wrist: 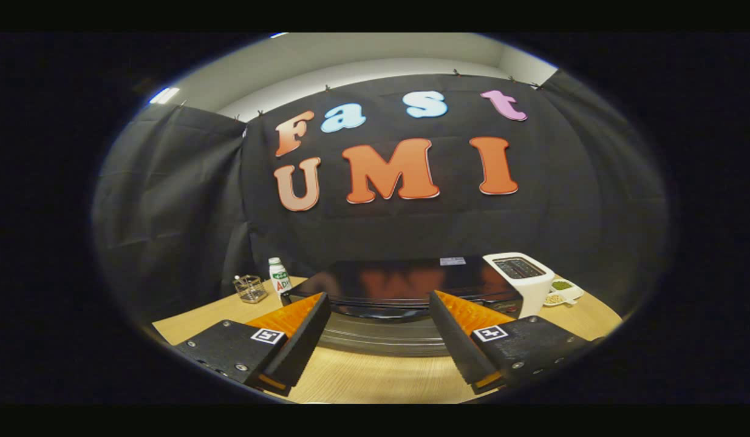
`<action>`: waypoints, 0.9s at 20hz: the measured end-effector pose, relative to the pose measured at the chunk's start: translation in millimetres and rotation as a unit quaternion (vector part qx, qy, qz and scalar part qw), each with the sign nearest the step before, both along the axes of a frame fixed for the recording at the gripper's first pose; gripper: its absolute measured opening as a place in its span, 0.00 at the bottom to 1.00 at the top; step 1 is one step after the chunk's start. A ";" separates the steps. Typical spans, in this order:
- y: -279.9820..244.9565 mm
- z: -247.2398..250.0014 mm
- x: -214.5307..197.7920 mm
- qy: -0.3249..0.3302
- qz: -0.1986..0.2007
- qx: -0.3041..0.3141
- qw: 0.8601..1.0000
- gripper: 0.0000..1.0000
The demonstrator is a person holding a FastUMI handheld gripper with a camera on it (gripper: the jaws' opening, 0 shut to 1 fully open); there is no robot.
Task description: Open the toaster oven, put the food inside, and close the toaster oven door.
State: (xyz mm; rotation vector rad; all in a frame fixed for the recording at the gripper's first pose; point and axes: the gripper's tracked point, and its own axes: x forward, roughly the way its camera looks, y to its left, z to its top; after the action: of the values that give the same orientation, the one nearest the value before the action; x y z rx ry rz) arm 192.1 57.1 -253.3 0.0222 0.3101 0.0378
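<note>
A black toaster oven [405, 276] with a glossy top stands on the wooden table [375, 376], just ahead of my fingers. Its dark handle [381, 312] runs across the top of the front door [381, 337], which looks closed. My gripper [379, 297] is open wide, one finger on each side of the door front and nothing held between them. The handle lies in the gap near the fingertips; I cannot tell whether they touch it. A small white divided dish [562, 291] with green and beige food sits to the right of the oven.
A white pop-up toaster [523, 279] stands against the oven's right side. Left of the oven are a white bottle with a green label [279, 276] and a small clear holder [251, 289]. Black cloth walls close in behind and at both sides.
</note>
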 end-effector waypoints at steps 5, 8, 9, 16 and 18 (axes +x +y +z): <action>-3.7 -26.9 43.7 0.001 -0.008 -0.042 0.999 0.97; 0.8 -29.7 53.4 -0.007 -0.006 -0.037 0.999 0.97; 0.5 -31.0 52.5 -0.006 -0.007 -0.038 0.999 0.97; 7.8 -28.8 33.1 -0.023 0.013 -0.024 0.999 0.82; 8.2 -28.9 21.1 -0.014 0.019 -0.005 1.000 0.76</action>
State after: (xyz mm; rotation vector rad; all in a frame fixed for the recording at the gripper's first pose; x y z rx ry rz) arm 213.2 65.3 -282.1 0.0063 0.2822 0.0742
